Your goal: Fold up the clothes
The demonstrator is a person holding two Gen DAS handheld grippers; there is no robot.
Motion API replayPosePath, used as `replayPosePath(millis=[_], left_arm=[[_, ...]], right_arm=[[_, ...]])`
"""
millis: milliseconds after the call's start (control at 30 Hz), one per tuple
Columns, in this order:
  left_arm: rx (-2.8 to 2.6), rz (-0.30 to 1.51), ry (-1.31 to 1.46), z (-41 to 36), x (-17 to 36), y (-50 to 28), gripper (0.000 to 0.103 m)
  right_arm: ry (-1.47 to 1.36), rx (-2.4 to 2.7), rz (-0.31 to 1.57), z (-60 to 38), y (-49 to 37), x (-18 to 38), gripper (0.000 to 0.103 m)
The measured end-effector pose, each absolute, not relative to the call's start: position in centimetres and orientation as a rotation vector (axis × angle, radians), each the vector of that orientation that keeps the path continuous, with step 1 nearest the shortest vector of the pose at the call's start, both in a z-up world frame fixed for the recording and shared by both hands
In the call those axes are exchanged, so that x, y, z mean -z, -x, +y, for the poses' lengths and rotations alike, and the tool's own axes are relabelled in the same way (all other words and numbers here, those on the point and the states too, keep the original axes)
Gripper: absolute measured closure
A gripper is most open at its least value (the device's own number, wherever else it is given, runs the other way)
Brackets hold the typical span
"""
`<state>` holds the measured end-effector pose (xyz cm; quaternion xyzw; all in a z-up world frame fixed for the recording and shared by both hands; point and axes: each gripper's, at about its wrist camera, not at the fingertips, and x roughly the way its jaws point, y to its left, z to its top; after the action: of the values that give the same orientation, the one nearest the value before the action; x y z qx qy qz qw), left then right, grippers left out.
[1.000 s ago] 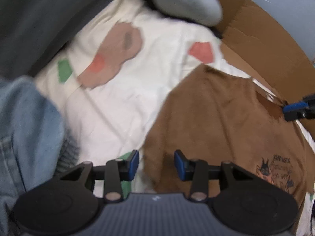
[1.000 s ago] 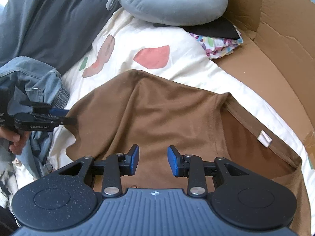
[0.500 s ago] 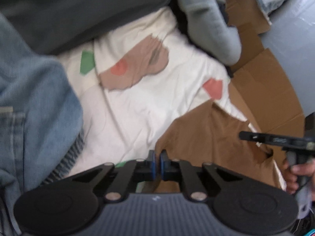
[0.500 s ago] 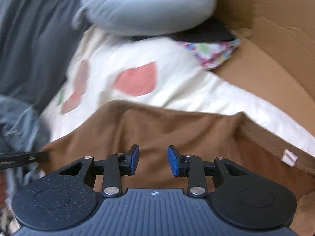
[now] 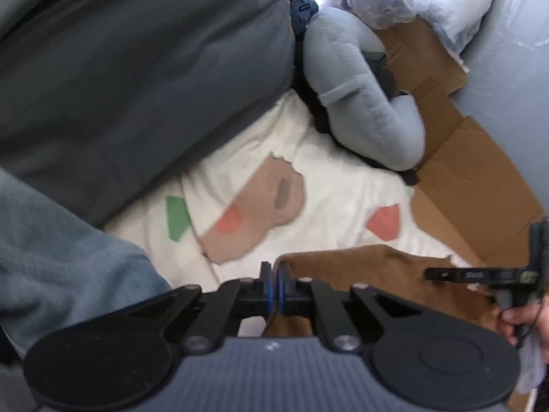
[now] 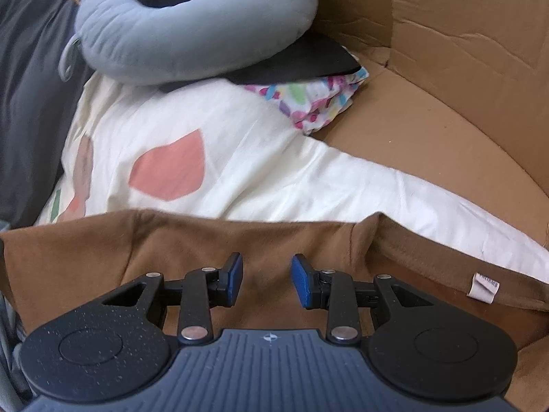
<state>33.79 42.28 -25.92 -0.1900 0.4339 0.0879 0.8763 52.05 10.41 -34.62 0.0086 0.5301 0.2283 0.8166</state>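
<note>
Since a second ago the left gripper (image 5: pixel 273 286) has shut its blue pads on the corner of the brown T-shirt (image 6: pixel 178 250), pinching the cloth tight between them, and that corner has come up off the bed while the camera's view has widened over the white patterned duvet (image 5: pixel 329 185). The right gripper (image 6: pixel 267 279) has come down closer to the shirt; its jaws stand part open with nothing between them, the pads hanging just above the cloth near the collar edge, where a small white label (image 6: pixel 483 289) shows. The shirt lies spread across the duvet, between a pile of denim (image 5: pixel 68 264) on one side and flattened cardboard (image 6: pixel 429 110) on the other, with a grey neck pillow (image 6: pixel 192 24) beyond. By the look of it, the step in hand is taking hold of the shirt at two points before the first fold; next the right gripper would need to close on the fabric below it. Both grippers point steeply downward, and the hand (image 5: pixel 525 319) on the right one shows at the edge of the left view.
</note>
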Motion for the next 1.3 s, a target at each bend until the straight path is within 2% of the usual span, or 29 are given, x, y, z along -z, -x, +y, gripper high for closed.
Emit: replayPosePath(millis=[400, 533, 567, 633, 833, 1300], left_arm=[[-0.233, 0.908, 0.335, 43.8, 27.6, -37.3, 0.100], [-0.249, 0.934, 0.367, 43.8, 28.2, -37.1, 0.096], [-0.243, 0.932, 0.381, 43.8, 28.0, -36.7, 0.095], [-0.232, 0.934, 0.391, 43.8, 27.8, -35.8, 0.085], [-0.244, 0.958, 0.404, 43.1, 27.2, -32.2, 0.076], [-0.233, 1.082, 0.598, 38.2, 30.2, -24.7, 0.074]], right_arm=[[-0.033, -0.438, 1.143, 9.7, -54.6, 36.2, 0.065], [-0.016, -0.425, 1.141, 10.1, -55.0, 36.7, 0.065], [-0.011, -0.423, 1.138, 10.2, -55.0, 36.7, 0.066], [-0.002, -0.418, 1.131, 10.3, -55.0, 36.8, 0.066], [-0.030, -0.420, 1.115, 9.6, -54.2, 35.6, 0.066], [-0.075, -0.602, 1.179, 10.1, -47.8, 33.3, 0.066]])
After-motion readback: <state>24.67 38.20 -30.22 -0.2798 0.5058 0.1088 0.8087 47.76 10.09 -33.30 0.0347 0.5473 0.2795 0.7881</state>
